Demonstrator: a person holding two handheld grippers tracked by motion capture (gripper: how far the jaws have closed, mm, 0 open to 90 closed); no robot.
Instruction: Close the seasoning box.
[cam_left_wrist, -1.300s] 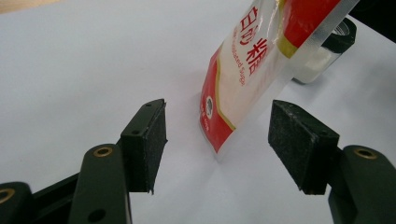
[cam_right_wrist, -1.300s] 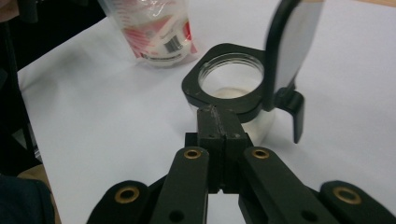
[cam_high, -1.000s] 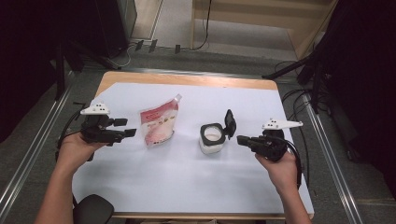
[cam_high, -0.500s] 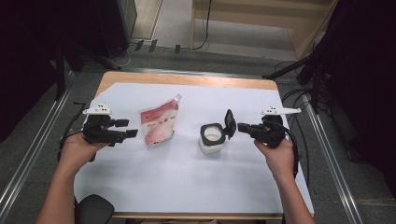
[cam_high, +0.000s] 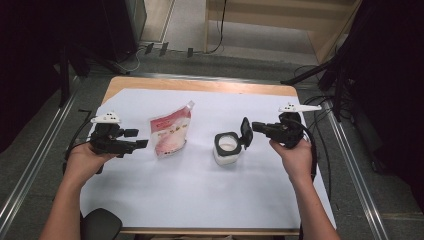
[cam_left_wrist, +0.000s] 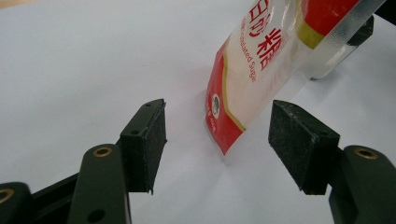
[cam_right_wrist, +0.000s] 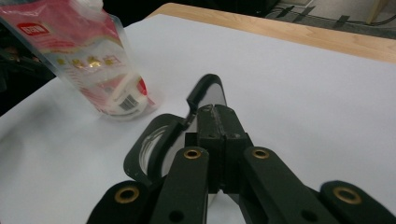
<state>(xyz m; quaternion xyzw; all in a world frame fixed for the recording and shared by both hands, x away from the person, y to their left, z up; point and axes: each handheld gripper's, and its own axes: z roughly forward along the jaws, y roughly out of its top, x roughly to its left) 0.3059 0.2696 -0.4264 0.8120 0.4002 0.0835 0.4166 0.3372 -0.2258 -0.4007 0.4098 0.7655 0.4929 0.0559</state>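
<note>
A red and white sugar pouch (cam_high: 170, 132) stands leaning on the white sheet, left of centre. My left gripper (cam_high: 137, 138) is level just left of it, open, and the pouch's lower corner (cam_left_wrist: 224, 135) lies a little beyond the gap between the pads. A small white container (cam_high: 227, 150) sits at the centre with its black flip lid (cam_high: 246, 132) swung up. My right gripper (cam_high: 256, 127) is shut, and its tips (cam_right_wrist: 215, 114) rest against the raised lid (cam_right_wrist: 208, 91). Whether they pinch the lid's edge is unclear.
White paper (cam_high: 200, 195) covers the wooden table (cam_high: 200, 85). Cables trail from both grippers, and more lie on the floor at the right (cam_high: 325, 125). Metal rails run along both sides of the table. A dark round object (cam_high: 100, 225) sits at the near left edge.
My right gripper has moved up and left from the near right, and its tips now reach the raised lid. The left gripper, pouch and container have stayed put.
</note>
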